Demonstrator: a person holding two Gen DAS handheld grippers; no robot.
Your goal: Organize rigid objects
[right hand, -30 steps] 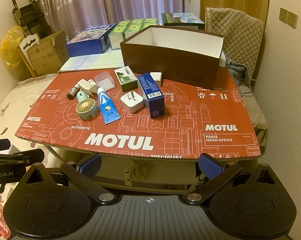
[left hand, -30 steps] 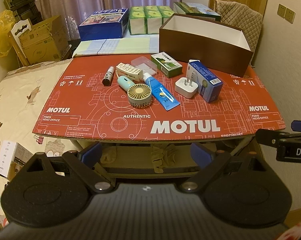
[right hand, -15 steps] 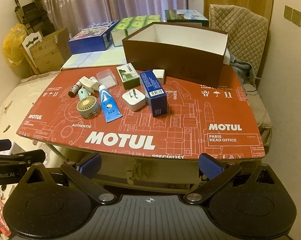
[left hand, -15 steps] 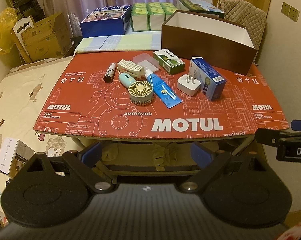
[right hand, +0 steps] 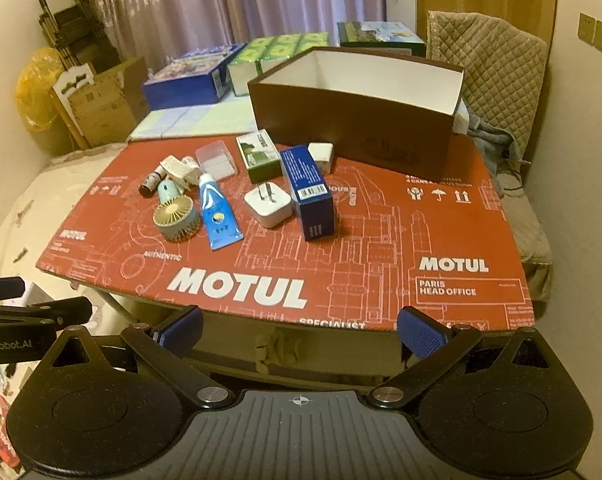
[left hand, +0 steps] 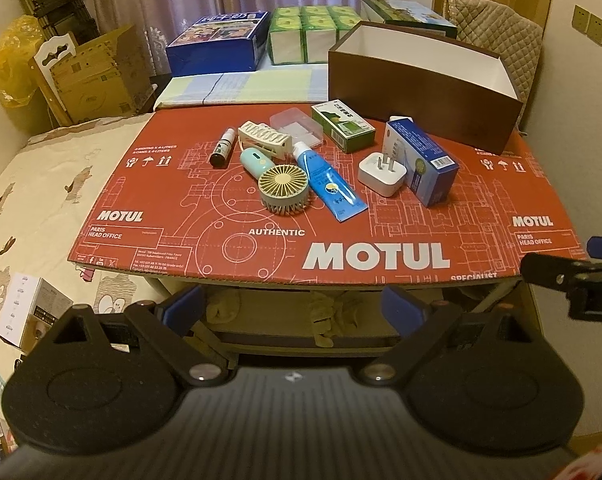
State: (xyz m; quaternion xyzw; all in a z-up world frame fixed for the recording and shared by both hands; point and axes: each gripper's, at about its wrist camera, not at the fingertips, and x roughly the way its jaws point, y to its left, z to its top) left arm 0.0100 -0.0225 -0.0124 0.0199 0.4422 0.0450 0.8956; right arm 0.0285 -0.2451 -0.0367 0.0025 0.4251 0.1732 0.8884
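Nothing looks sorted yet: the brown box [left hand: 421,92] sits open and, as far as its visible white walls show, holds nothing, while every small item lies loose on the red mat [left hand: 261,240] ahead of both grippers. The left gripper [left hand: 297,308] hangs just short of the mat's near edge, jaws spread wide and gripping nothing; the right gripper [right hand: 301,330] hangs likewise at the near edge, wide open and bare. Straight ahead of the left gripper lie the fan [left hand: 285,188] and the tube [left hand: 327,180], touching or nearly so; beyond them the white clip [left hand: 265,138], clear case [left hand: 297,128] and green box [left hand: 343,126]. Ahead and to its left is the small bottle [left hand: 223,148]; ahead and to its right, the plug [left hand: 382,173] beside the blue box [left hand: 421,162]. For the right gripper the blue box is nearly dead ahead, with a second white cube [right hand: 321,156] behind it and the brown box farther on. By this judgement the whole job remains: each item likely has to go into the box.
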